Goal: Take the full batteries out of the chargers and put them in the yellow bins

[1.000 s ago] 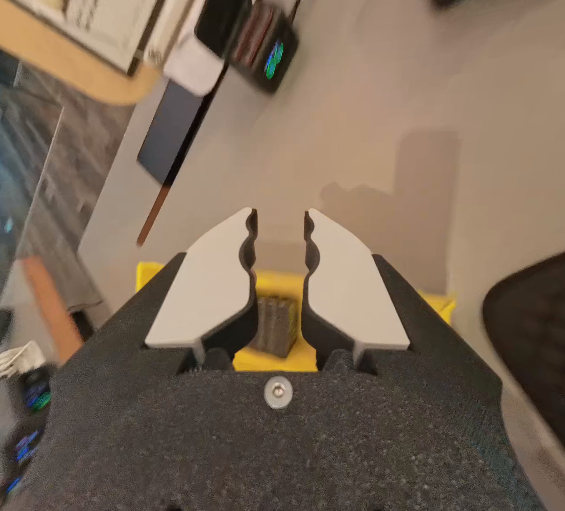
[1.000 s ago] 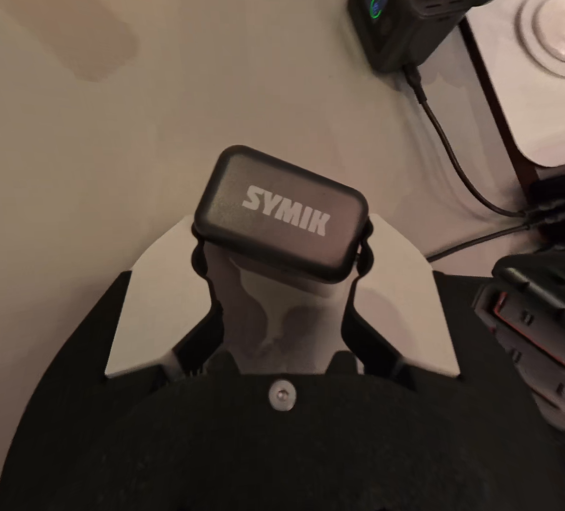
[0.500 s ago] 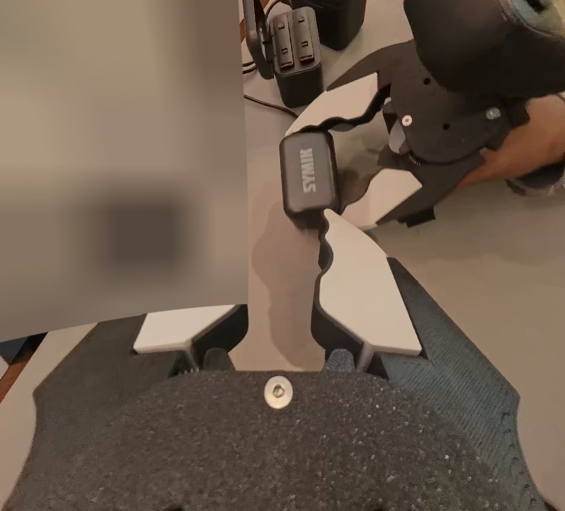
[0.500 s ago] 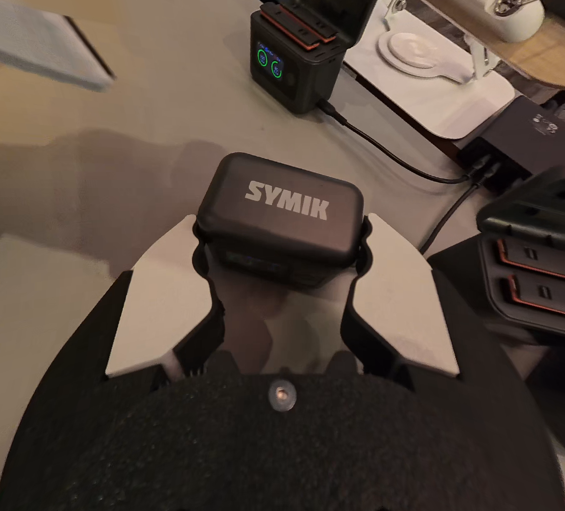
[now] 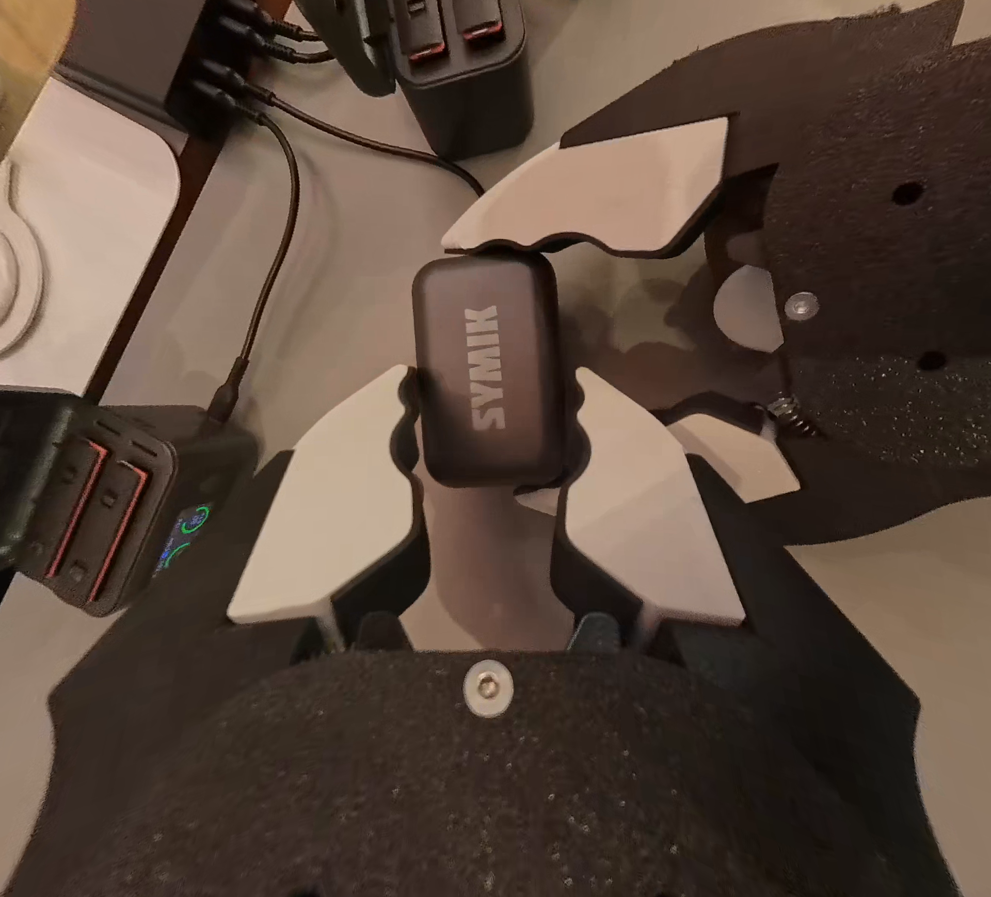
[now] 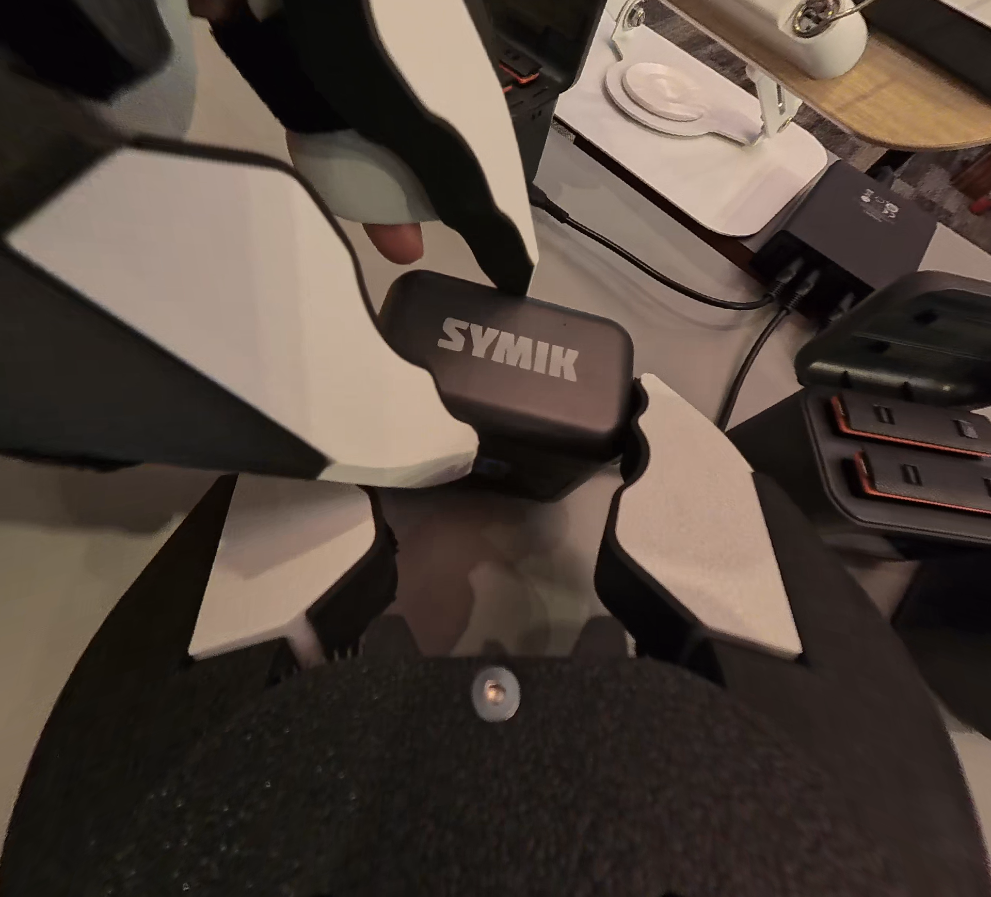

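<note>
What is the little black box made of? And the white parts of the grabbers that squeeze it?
The black box looks like matte plastic: smooth, rounded corners, a soft dull sheen. The white fingers of the left gripper look like hard plastic too, flat and chalky with wavy edges, though I cannot be sure.

A pale grey desk (image 6: pixel 616 206) fills the scene under warm, dim light. Along its far edge lies a white pad (image 6: pixel 692 158), and beyond it a light wooden board (image 6: pixel 911 110) carries a white clamp (image 6: pixel 772 8). Patterned grey floor (image 6: pixel 933 169) shows past the far right corner.
</note>
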A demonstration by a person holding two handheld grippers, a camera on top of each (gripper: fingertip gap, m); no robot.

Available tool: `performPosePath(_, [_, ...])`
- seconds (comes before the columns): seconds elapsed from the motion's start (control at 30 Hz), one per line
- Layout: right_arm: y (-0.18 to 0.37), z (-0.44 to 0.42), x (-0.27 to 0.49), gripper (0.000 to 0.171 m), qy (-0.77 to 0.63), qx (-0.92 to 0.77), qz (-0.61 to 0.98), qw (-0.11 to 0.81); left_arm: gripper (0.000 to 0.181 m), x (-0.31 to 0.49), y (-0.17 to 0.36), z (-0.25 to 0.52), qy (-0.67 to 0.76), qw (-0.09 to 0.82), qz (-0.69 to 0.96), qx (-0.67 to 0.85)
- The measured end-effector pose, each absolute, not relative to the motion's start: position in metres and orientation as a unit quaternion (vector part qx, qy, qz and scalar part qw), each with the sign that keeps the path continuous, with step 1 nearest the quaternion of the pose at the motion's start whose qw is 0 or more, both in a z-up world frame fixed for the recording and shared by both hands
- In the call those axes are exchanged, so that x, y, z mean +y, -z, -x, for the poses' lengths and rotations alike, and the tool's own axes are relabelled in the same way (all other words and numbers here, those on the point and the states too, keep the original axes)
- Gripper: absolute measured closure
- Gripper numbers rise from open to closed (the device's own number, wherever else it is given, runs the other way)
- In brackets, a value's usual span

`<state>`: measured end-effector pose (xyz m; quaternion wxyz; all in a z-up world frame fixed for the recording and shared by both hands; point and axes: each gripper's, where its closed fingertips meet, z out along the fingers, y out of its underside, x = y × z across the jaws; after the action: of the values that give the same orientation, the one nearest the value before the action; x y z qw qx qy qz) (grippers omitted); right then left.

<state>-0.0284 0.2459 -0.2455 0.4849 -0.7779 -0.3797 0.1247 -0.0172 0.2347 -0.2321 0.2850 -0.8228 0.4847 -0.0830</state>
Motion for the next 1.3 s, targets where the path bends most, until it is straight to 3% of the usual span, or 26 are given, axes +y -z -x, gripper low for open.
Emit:
performPosePath(0.03, [0.246,0.028,0.246,0.079,-0.129,-0.378,0.78,0.482,0.129,0.235,0.232,0.017,0.09,0.284,0.824,0.482])
performPosePath(0.3, [0.248,0.03,0.245,0.08,-0.188,-0.363,0.793,0.451,0.129,0.239,0.229,0.02,0.18,0.261,0.83,0.458])
performPosePath(0.87, [0.262,0.031,0.242,0.083,-0.186,-0.373,0.813,0.407,0.131,0.252,0.207,0.031,0.523,0.139,0.812,0.219])
performPosePath(1.1, [0.261,0.031,0.242,0.083,-0.194,-0.369,0.814,0.405,0.143,0.292,0.197,0.072,0.467,0.224,0.845,0.135])
performPosePath(1.3, [0.259,0.03,0.241,0.083,-0.199,-0.367,0.811,0.41,0.153,0.305,0.172,0.104,0.301,0.364,0.872,0.132])
